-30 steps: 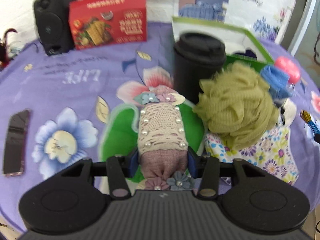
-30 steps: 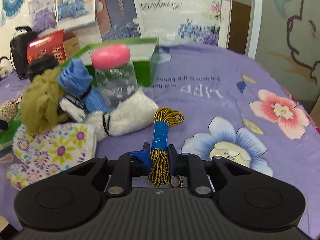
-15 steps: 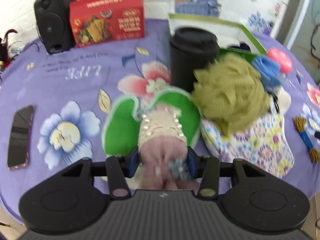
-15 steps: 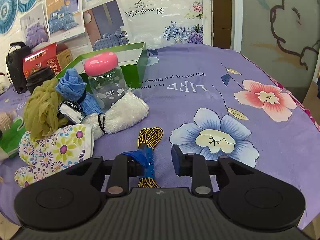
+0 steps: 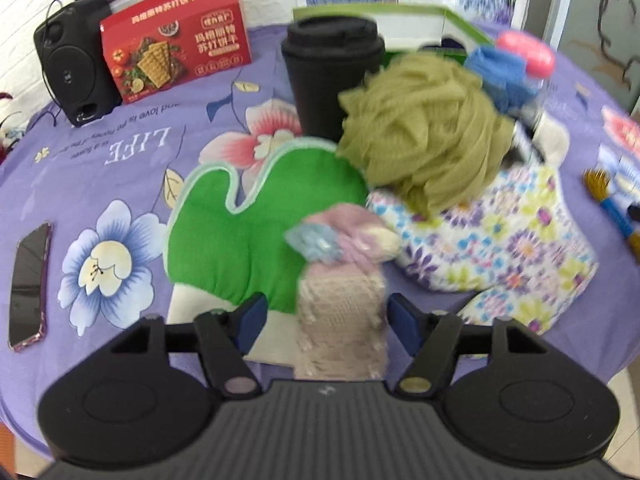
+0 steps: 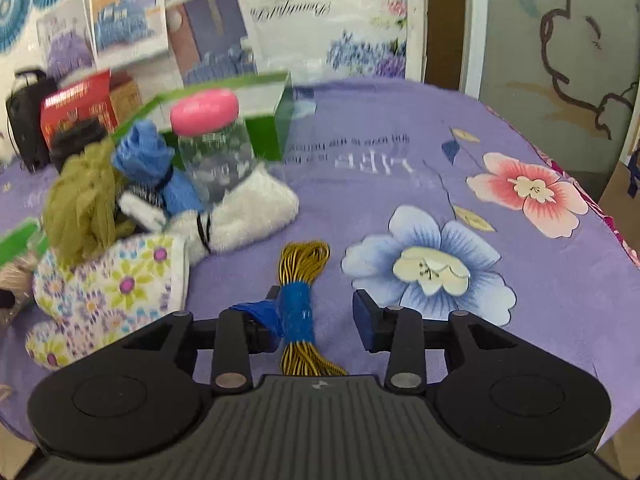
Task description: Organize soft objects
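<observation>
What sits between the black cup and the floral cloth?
The olive mesh pouf lies between the black cup and floral cloth, in the left wrist view.

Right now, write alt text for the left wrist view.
The open left claw straddles a pink lace pouch lying partly on a green mitt, its pads clear of the fabric. Beyond sit an olive mesh pouf, floral mitt and black cup.
</observation>
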The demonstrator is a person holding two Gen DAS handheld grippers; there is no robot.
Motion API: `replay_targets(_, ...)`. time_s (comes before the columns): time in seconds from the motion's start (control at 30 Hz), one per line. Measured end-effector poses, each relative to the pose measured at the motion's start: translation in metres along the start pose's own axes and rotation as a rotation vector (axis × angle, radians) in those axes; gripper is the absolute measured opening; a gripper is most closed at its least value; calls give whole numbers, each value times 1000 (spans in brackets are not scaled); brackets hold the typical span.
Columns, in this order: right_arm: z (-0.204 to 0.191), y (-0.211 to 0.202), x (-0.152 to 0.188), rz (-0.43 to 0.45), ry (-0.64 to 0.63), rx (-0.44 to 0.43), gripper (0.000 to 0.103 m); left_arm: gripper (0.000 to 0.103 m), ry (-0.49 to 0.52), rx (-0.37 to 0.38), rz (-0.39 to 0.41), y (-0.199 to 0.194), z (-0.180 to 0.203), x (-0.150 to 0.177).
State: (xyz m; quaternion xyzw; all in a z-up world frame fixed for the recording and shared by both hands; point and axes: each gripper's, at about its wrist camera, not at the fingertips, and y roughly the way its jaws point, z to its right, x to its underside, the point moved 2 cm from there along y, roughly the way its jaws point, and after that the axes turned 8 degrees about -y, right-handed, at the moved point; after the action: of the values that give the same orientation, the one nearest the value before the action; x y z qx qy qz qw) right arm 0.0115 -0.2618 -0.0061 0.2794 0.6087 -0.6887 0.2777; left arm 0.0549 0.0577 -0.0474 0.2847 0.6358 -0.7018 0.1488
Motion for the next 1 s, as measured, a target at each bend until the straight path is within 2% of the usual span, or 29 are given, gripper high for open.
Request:
replay_targets(0.1, -11, -6, -2, 23, -58, 12, 28, 75, 6, -1, 31, -7, -3, 0)
replay_targets(0.17, -12, -11, -5, 53, -54, 11, 30, 79, 2, -9, 69, -13, -7, -2)
replay_targets(0.3, -18, -19, -15, 97, -27, -16, 32, 80, -23, -23, 106, -26, -17, -11)
replay_targets(0.4, -44, -31, -25, 129, -53, -118, 34, 87, -42, -44, 173, -46, -29, -16)
replay_targets(0.47, -73, -39, -30, 140, -82, -226, 35, 89, -54, -73, 218, -60, -40, -19)
replay_targets(0.53, -114, -44, -35, 127, -131, -359, 36, 89, -70, -96, 242, -69, -53, -19)
replay_targets(0.67, -190, -37, -33, 61, -185, -512, 38, 89, -124, -116, 257, -78, -85, -10)
replay_targets(0.7, -205, -34, -32, 44, -198, -519, 39, 89, -140, -110, 256, -78, -93, -6)
replay_targets(0.8, -237, -24, -30, -5, -236, -466, 40, 89, -180, -85, 245, -76, -115, 11)
replay_targets(1.0, -262, -9, -31, -67, -225, -380, 42, 89, -204, -8, 209, -63, -138, 30)
